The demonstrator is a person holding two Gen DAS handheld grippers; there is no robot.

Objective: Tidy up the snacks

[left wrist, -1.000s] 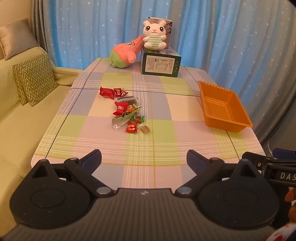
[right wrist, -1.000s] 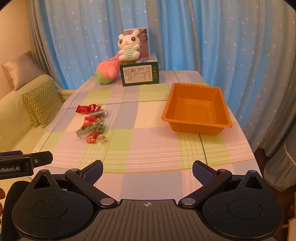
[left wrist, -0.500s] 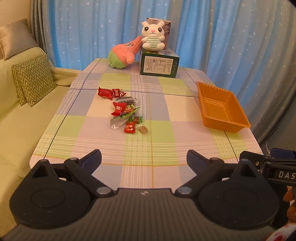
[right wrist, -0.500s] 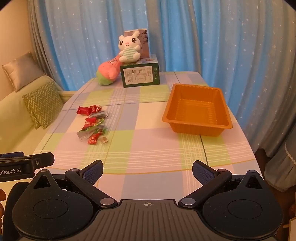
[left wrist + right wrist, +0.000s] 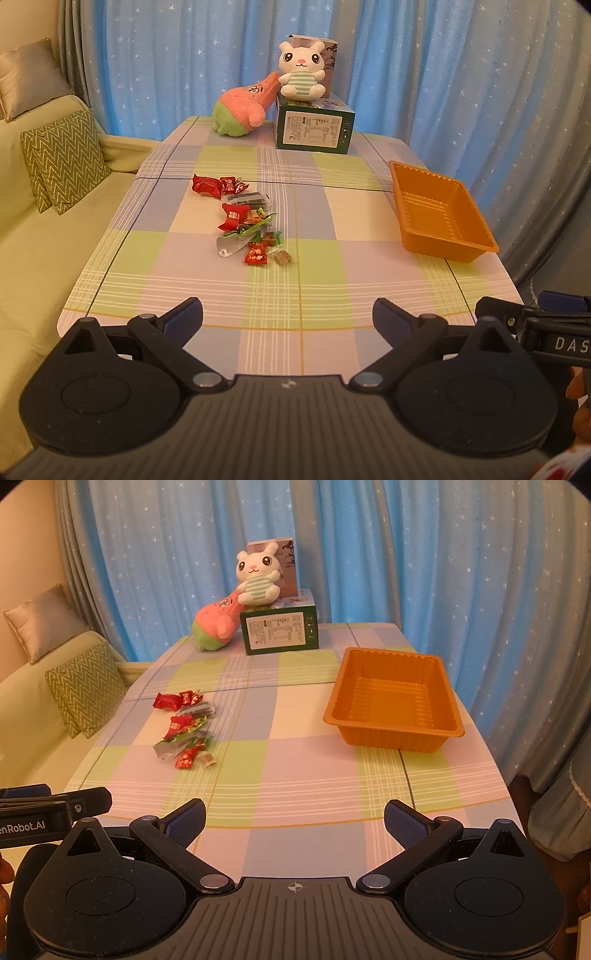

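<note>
A pile of small wrapped snacks [image 5: 246, 225], mostly red and green packets, lies on the checked tablecloth left of centre; it also shows in the right wrist view [image 5: 184, 727]. An empty orange tray [image 5: 439, 214] stands at the table's right side, seen too in the right wrist view [image 5: 395, 701]. My left gripper [image 5: 288, 319] is open and empty above the near table edge, well short of the snacks. My right gripper [image 5: 294, 818] is open and empty above the near edge, short of the tray.
A green box [image 5: 314, 127] with a white plush rabbit [image 5: 301, 70] on it and a pink-green plush [image 5: 243, 107] stand at the table's far end. A sofa with cushions [image 5: 62, 162] is to the left. Blue curtains [image 5: 461, 74] hang behind.
Both grippers have drifted slightly and the left view has shifted a little; jaws stay open. The snacks and tray have not moved.
</note>
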